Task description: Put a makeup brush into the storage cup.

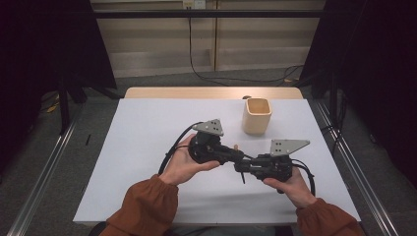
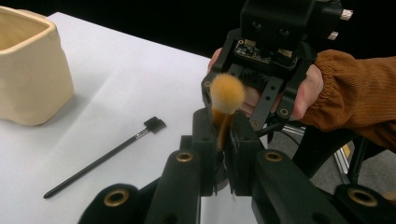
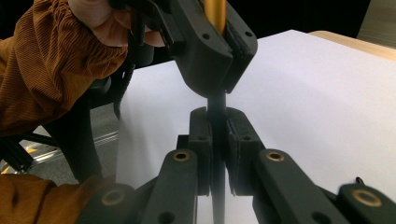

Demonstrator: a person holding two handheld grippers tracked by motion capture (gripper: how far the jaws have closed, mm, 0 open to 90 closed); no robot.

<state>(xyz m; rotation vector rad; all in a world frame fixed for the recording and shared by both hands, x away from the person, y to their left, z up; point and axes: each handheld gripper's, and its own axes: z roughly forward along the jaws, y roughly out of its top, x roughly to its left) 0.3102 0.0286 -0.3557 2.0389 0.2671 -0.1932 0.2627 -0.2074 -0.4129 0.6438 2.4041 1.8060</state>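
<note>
The work in hand is a hand-over of a makeup brush with an orange-tan bristle head, gold ferrule and black handle between the two grippers, above the white sheet covering the table.

**Procedure for the step**
1. Keep both grippers level and in line, so the brush is not bent between them.
2. Confirm that the receiving jaws sit squarely on the handle before the other gripper eases off.
3. Release one side only, slowly; the handle is thin and smooth and is likely to slip or swing if freed abruptly.
4. Keep the hand-over low over the sheet, so a dropped brush falls a short way.

**Gripper state**
- Left gripper: jaws drawn in narrow and clamped on the brush just below its bristle head, at the gold ferrule. In the left gripper view the bristles stand up past the jaw tips.
- Right gripper: jaws likewise narrow, closed on the black handle directly beneath the left gripper's jaws. The pads appear to press on the handle, though the close, dark view leaves the firmness of contact uncertain.

**Location of items**
- The brush is held clear of the table, between the two grippers, near the middle of the sheet on the person's side.
- A thin black applicator wand with a small flat tip lies on the sheet, untouched.
- A cream, square-mouthed ceramic cup stands upright farther back, apart from both grippers.
</note>
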